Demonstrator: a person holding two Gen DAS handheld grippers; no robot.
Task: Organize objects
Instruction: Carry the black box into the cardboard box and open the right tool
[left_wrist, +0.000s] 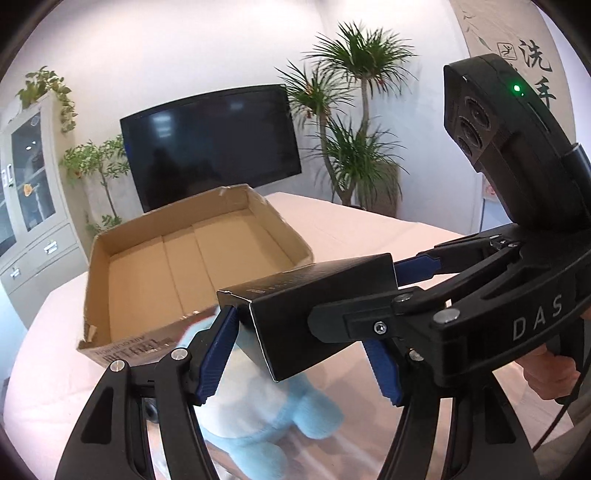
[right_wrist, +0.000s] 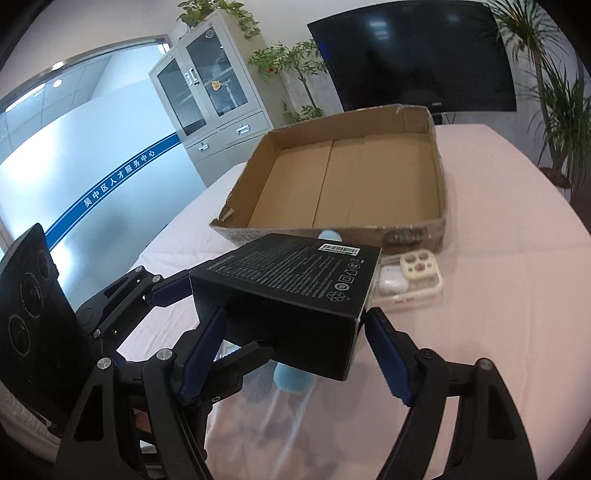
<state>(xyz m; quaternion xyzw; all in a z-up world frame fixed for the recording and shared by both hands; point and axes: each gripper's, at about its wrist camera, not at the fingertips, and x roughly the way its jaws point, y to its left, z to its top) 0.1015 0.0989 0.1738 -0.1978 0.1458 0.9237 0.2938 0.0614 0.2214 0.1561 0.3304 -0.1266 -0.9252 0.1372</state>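
Both hand-held grippers (left_wrist: 301, 350) (right_wrist: 295, 354) clamp one black box (right_wrist: 291, 291) — lifted before the carton (right_wrist: 369, 177).

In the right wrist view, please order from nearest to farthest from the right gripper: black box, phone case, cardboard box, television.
1. black box, between the right gripper fingers
2. phone case, right of it
3. cardboard box, behind
4. television, back wall

White walls enclose the room. A dark television (left_wrist: 210, 147) stands against the far wall, beyond a table (right_wrist: 498, 206) with a pale pink cover. Left of the television stand a small leafy plant (left_wrist: 98, 166) and a grey glass-door cabinet (right_wrist: 210, 92) topped by trailing greenery. Right of the television rises a tall palm-like plant (left_wrist: 354, 122). A frosted glass partition (right_wrist: 74, 147) with a blue stripe adjoins the cabinet.
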